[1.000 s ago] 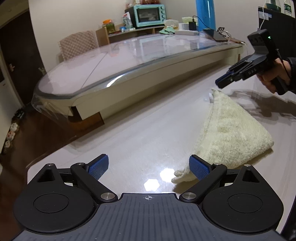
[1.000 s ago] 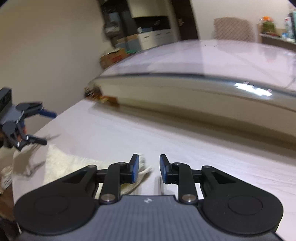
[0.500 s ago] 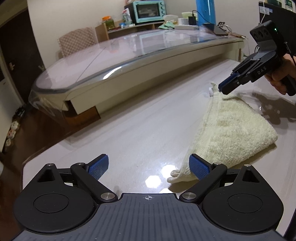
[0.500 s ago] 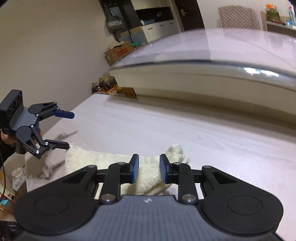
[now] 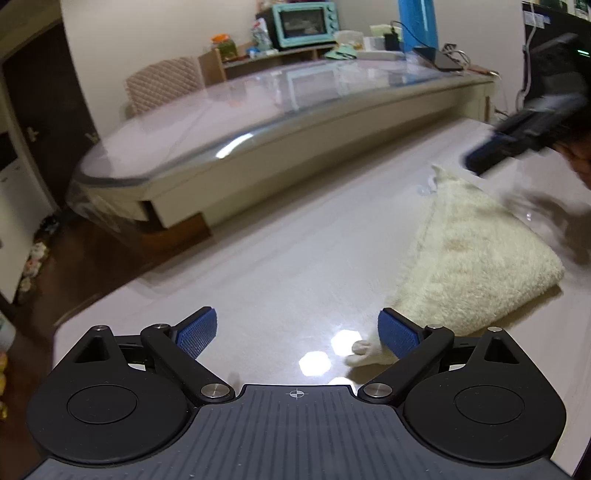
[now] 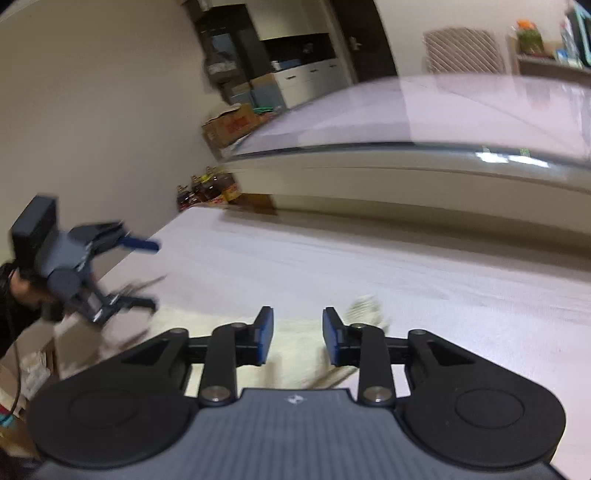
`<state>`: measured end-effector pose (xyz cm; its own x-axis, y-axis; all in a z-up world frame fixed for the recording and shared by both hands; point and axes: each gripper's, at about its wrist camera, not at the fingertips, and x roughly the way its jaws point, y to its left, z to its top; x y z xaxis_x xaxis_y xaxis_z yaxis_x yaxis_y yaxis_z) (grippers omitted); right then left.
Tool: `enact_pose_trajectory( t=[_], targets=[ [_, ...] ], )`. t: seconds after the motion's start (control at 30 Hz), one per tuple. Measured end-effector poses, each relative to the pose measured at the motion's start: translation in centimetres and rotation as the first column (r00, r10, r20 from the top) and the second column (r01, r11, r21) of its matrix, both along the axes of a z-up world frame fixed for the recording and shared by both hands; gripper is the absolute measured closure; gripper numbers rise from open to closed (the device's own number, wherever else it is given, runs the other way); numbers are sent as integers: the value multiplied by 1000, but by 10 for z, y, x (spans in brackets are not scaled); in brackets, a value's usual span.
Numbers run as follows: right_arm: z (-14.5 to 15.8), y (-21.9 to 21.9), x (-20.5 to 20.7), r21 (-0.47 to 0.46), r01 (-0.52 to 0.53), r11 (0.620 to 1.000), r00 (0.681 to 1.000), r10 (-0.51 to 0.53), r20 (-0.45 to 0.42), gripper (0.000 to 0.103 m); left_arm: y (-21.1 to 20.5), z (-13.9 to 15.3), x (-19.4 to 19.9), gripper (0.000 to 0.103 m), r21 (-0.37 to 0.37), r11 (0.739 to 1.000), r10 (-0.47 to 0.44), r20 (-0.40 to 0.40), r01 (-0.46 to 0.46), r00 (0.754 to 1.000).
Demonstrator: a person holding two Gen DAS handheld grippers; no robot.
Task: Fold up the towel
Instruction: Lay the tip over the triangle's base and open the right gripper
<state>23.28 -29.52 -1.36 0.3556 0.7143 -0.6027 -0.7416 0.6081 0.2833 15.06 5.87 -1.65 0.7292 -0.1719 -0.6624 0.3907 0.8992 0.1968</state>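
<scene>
A cream towel (image 5: 476, 254) lies folded on the pale table (image 5: 295, 258), to the right of my left gripper. My left gripper (image 5: 297, 332) is wide open and empty; its right pad sits beside the towel's near corner (image 5: 360, 349). My right gripper (image 6: 297, 334) is open with a narrow gap and holds nothing; it hovers over the towel (image 6: 295, 345) near the far corner (image 6: 364, 306). It shows blurred in the left wrist view (image 5: 517, 142) above the towel's far corner. The left gripper shows in the right wrist view (image 6: 136, 273).
A long glass-topped table (image 5: 258, 122) stands beyond the work table. A shelf with a teal oven (image 5: 306, 22) and a chair (image 5: 162, 86) stand behind it. Boxes (image 6: 232, 125) and bottles (image 6: 207, 192) sit on the floor by the wall.
My right gripper has lifted away from the towel's far corner, moved back over the towel, and swung its view leftward. My left gripper has stayed wide open and nearly still.
</scene>
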Motion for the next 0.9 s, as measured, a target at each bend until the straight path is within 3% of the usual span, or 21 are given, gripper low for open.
enact_pose_trajectory(
  t=[0.23,0.37,0.57,0.9],
  targets=[
    [-8,23,-78,-206,2,979,991,25,129,63,5,3,-16,6,-10,999,48,-24,-48,999],
    [-18,36,-104,-236,20,972,985,21,171,62,-10,-8,-23,6,34,999,22,-32,-21,999],
    [-27,47,-122,-259,79,963,978,-24,210,62,-12,-20,-10,6,67,996,51,-11,-50,999],
    [-32,77,-142,-221,196,955,974,-162,161,62,14,-25,26,6,61,993,105,-4,-105,994]
  ],
)
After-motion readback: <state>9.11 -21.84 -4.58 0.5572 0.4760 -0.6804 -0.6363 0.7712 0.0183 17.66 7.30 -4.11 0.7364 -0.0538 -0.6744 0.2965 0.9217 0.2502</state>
